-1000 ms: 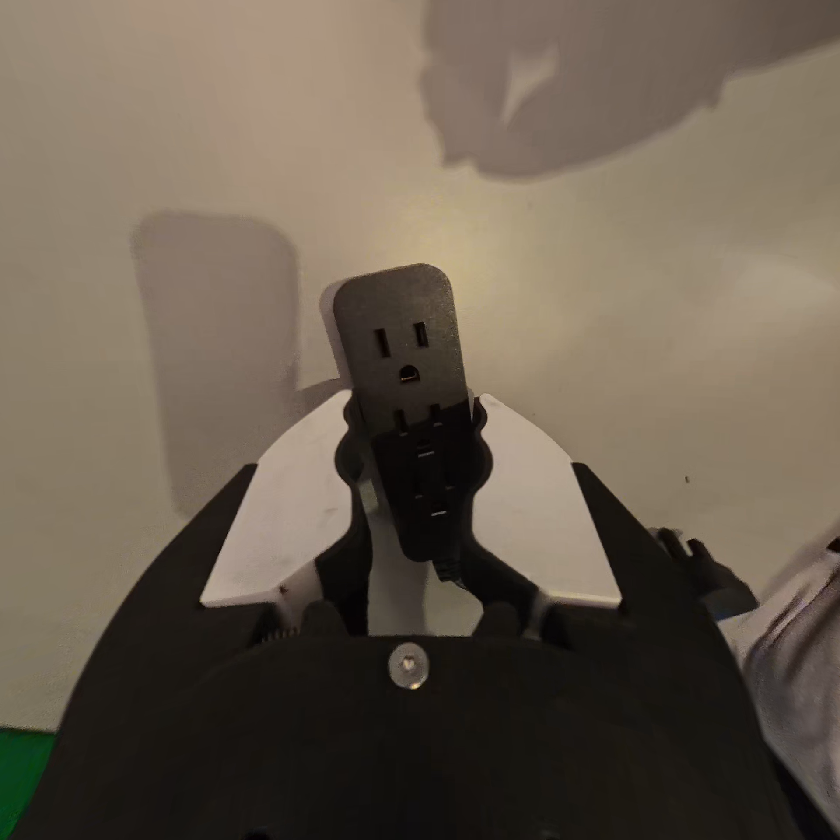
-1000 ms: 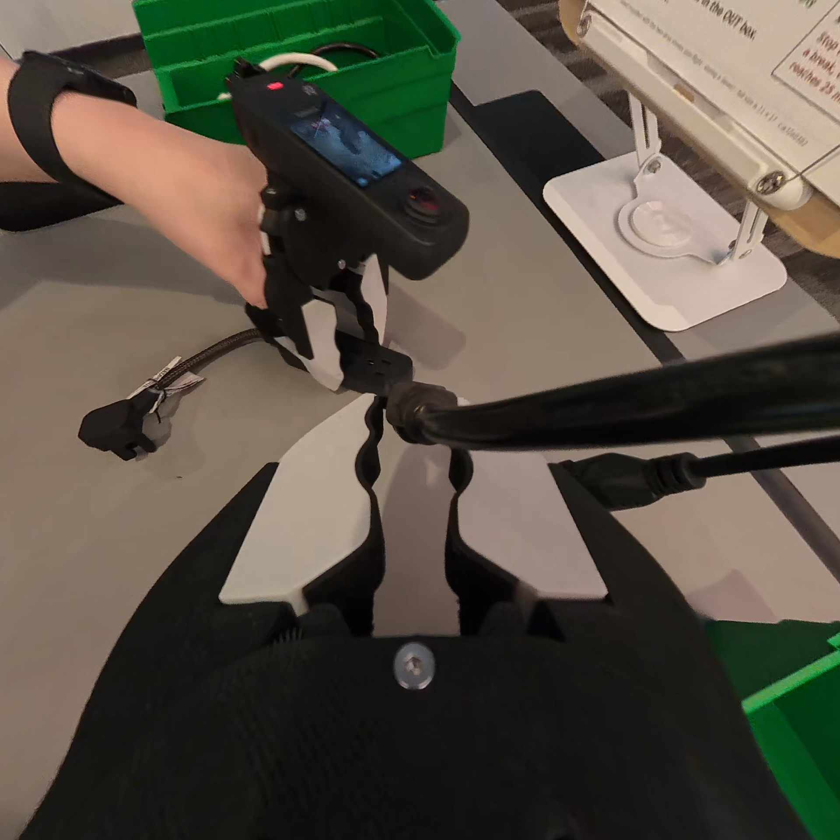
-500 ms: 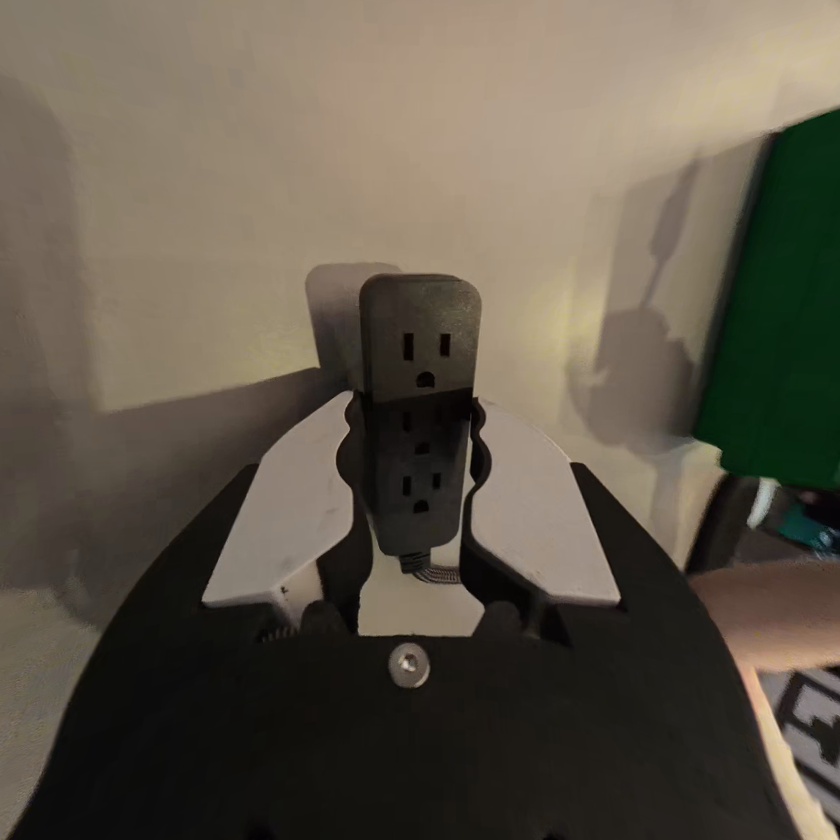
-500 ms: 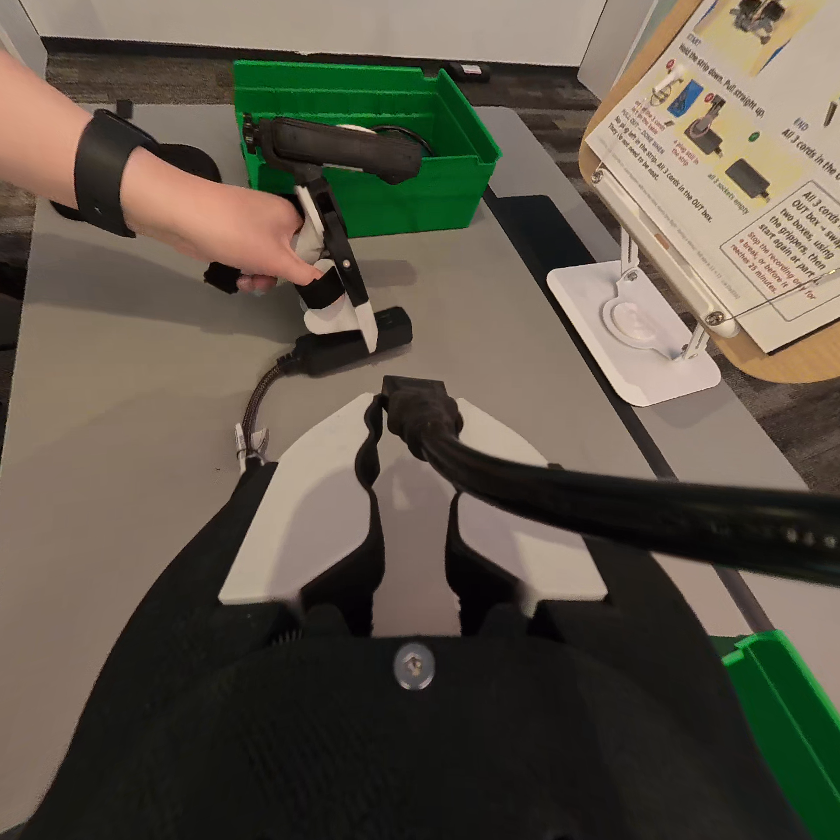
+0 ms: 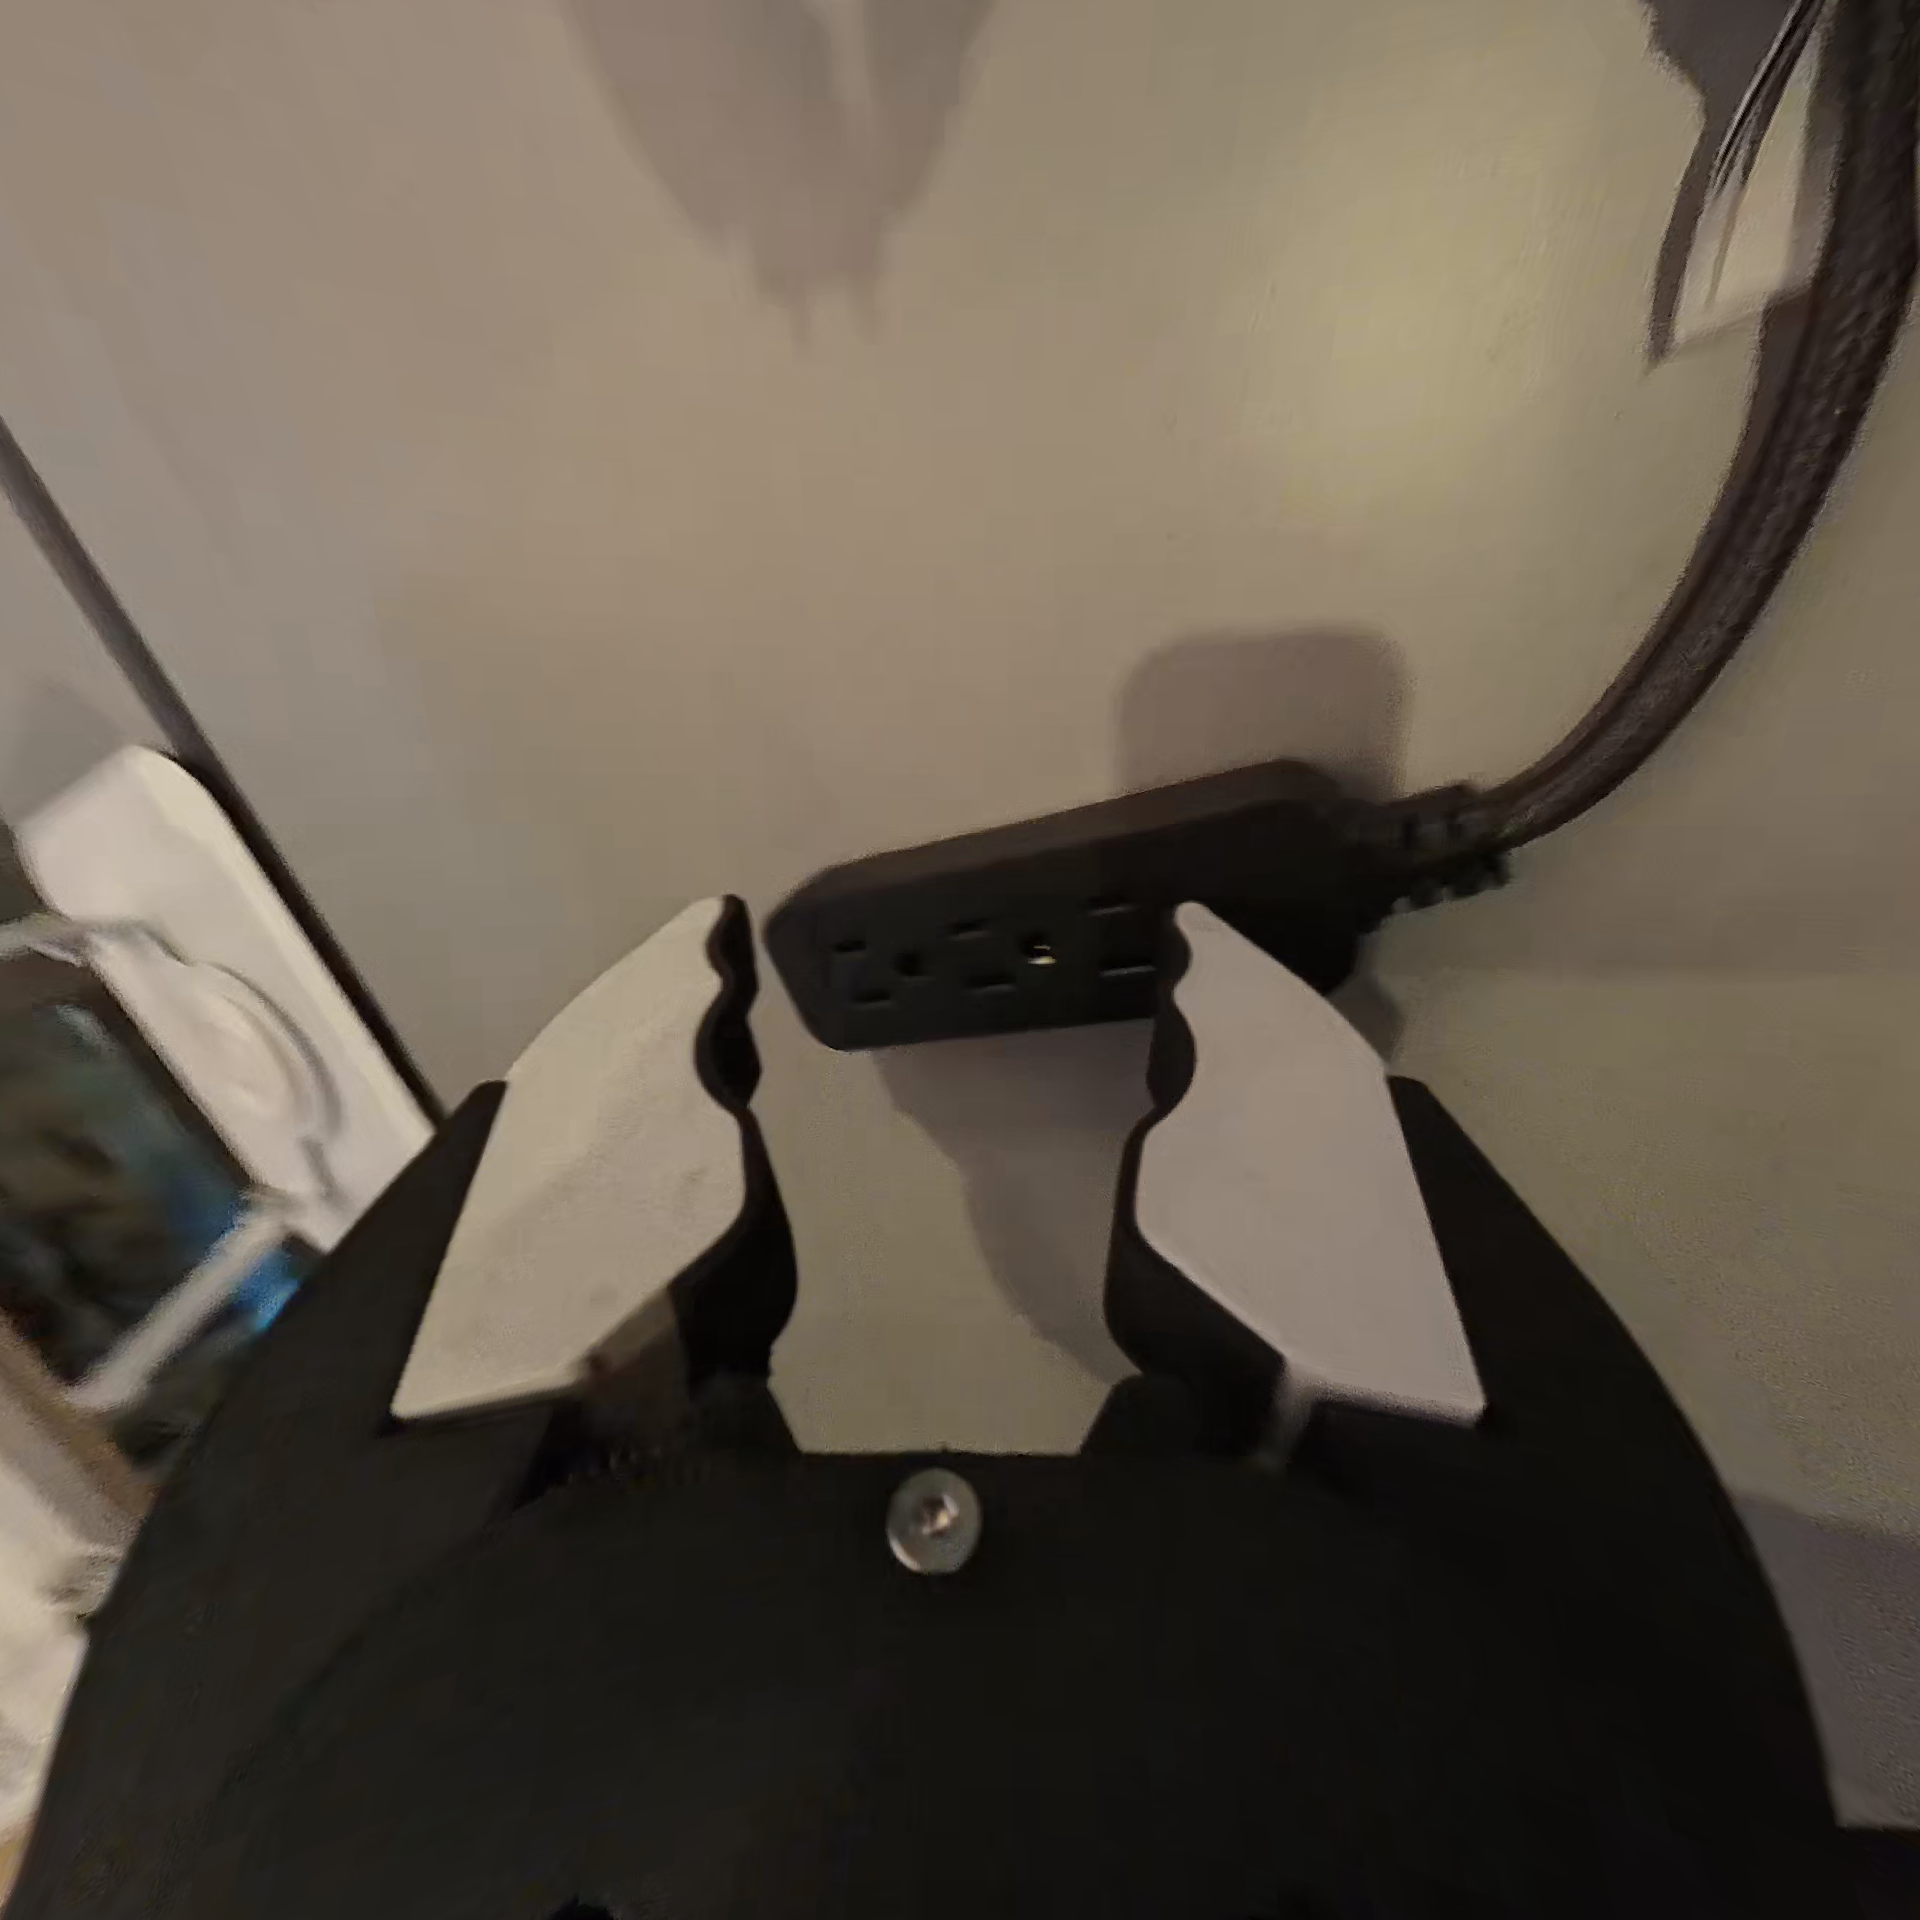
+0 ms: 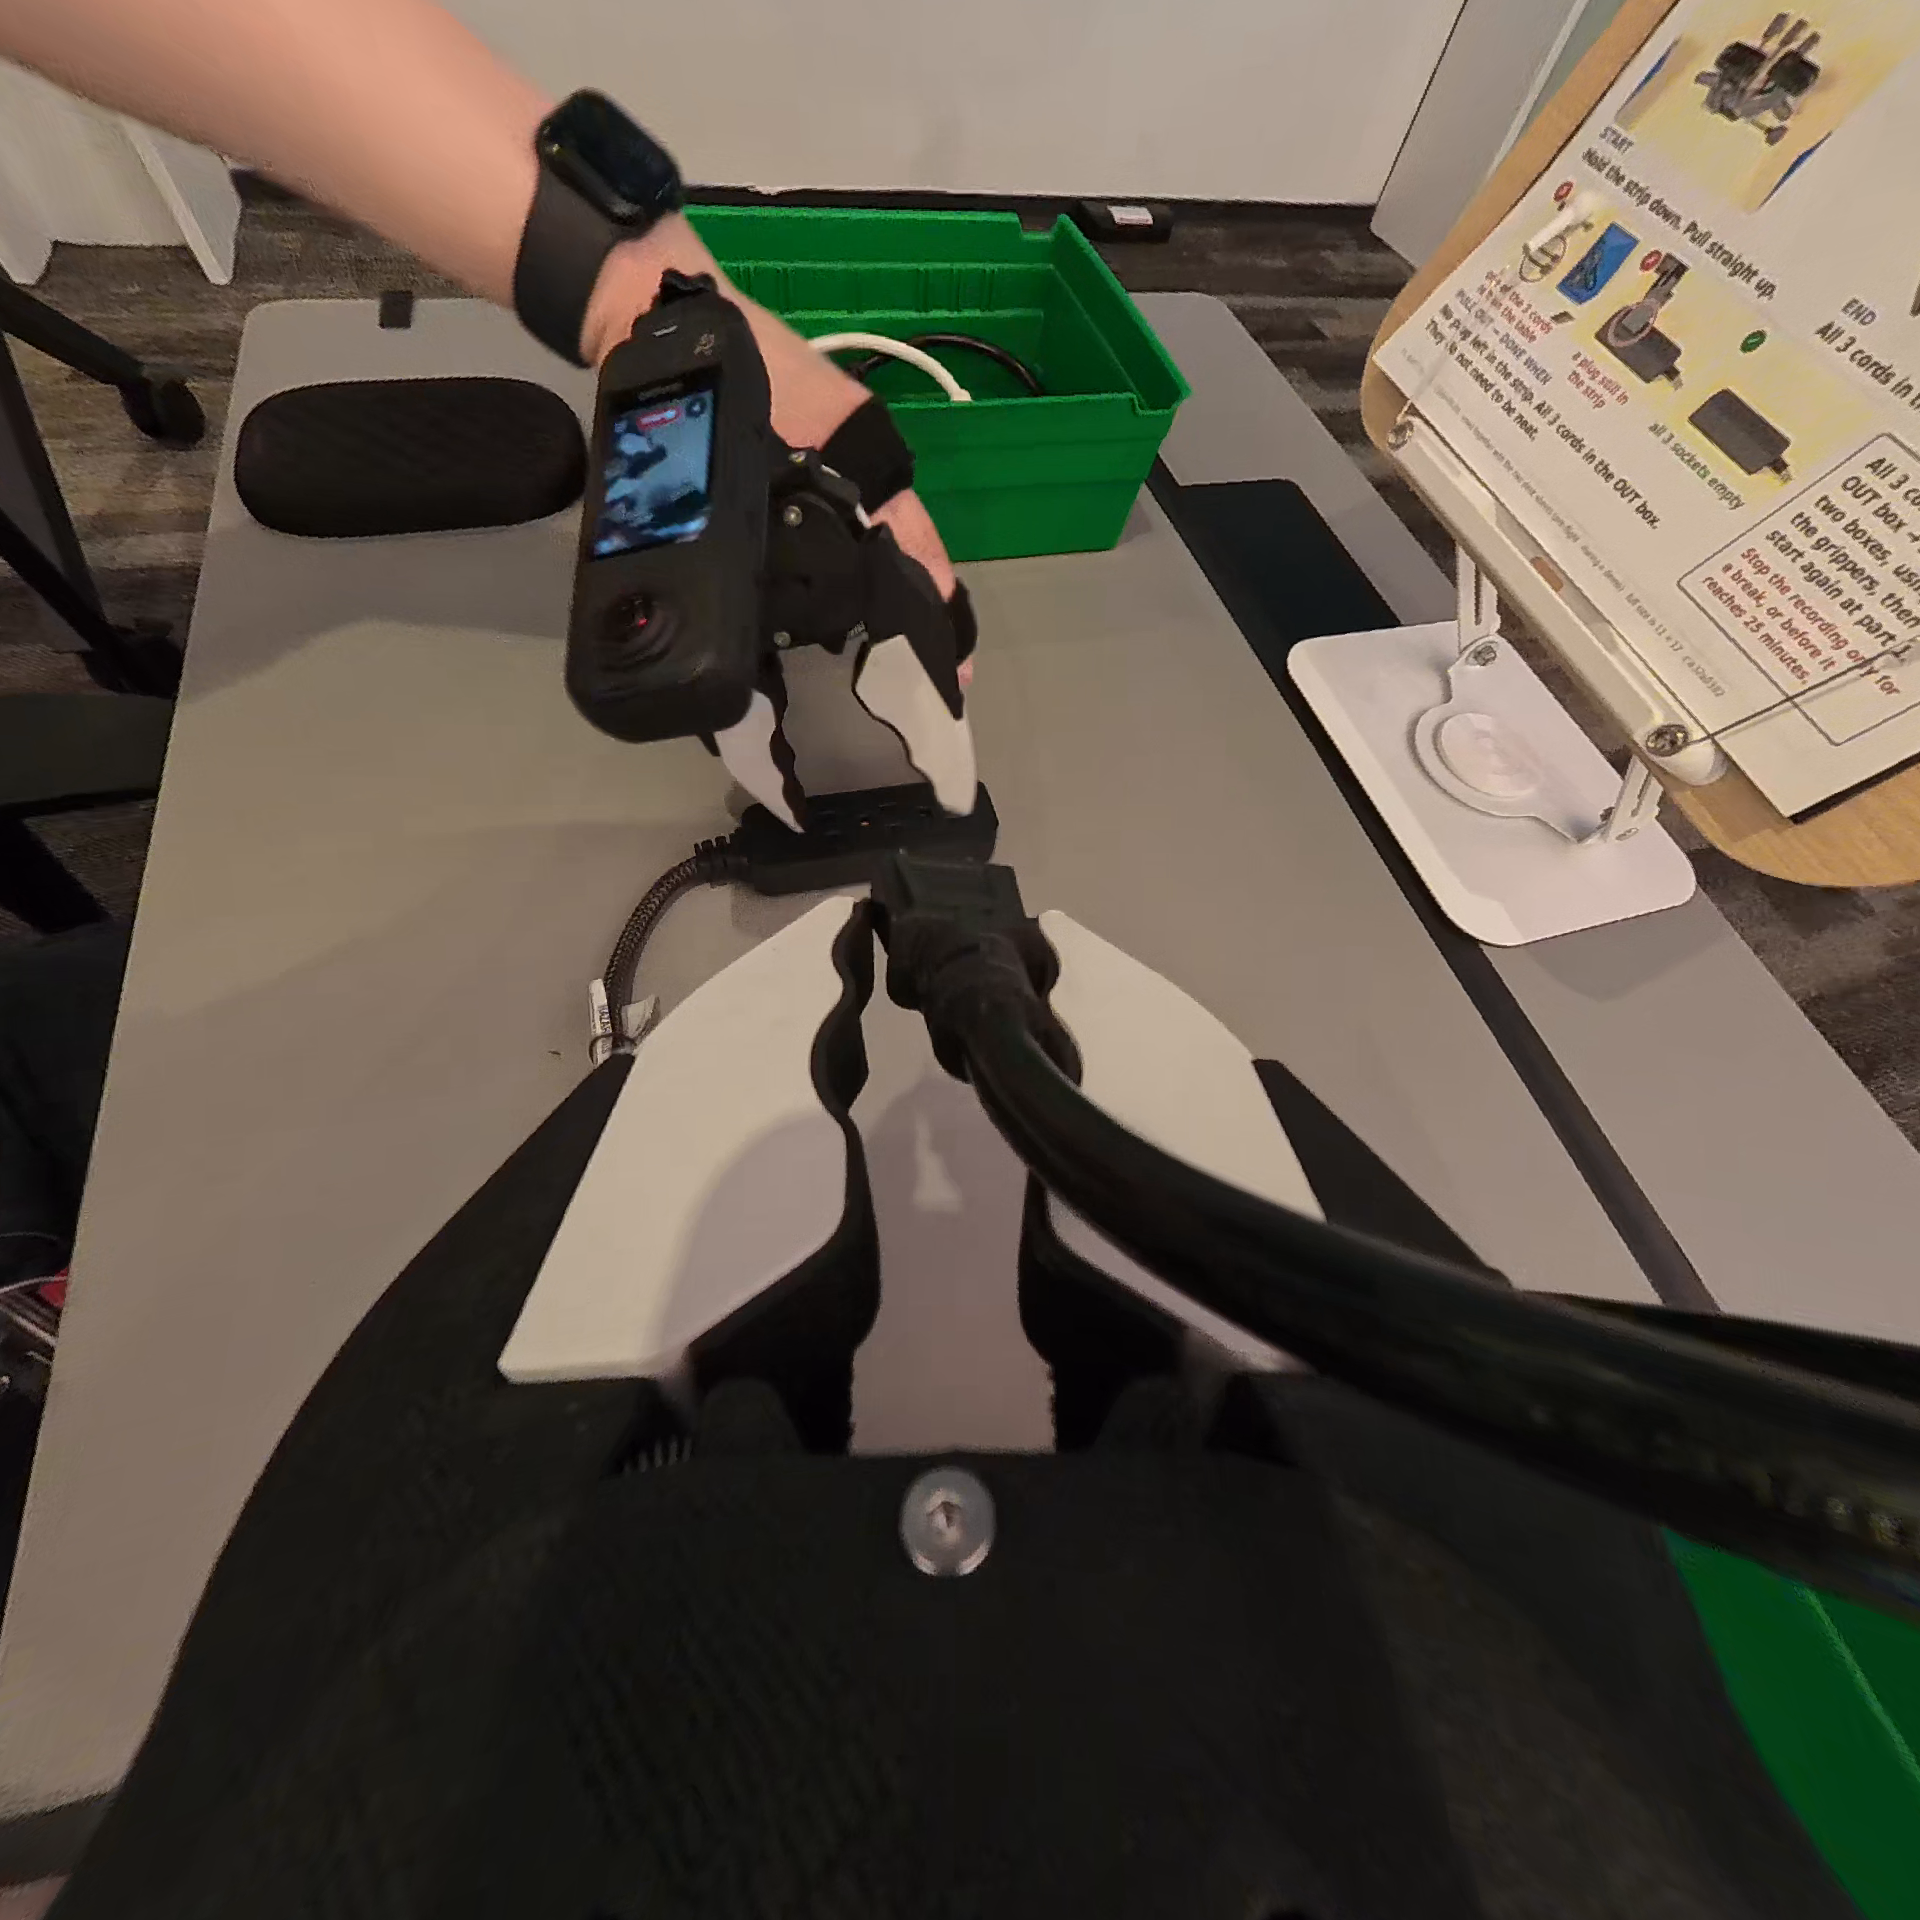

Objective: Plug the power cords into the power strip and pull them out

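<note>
The left wrist view looks steeply down along its own fingers [image 5: 623,1122], close over the bench [image 5: 727,520] and the power strip [image 5: 1049,925]. The right wrist view faces forward across the bench [image 6: 416,987] from farther back and higher. Both share the power strip [image 6: 862,842] and the bench around it.

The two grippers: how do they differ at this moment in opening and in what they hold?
The left gripper has its jaws wide apart and grips nothing; the right gripper is closed on the black plug of a thick power cord. The left gripper points down at the power strip with its fingertips over the strip's ends; the right gripper sits nearer the table's front edge, its plug reaching the strip's near side. Both have white fingers on black bodies.
</note>
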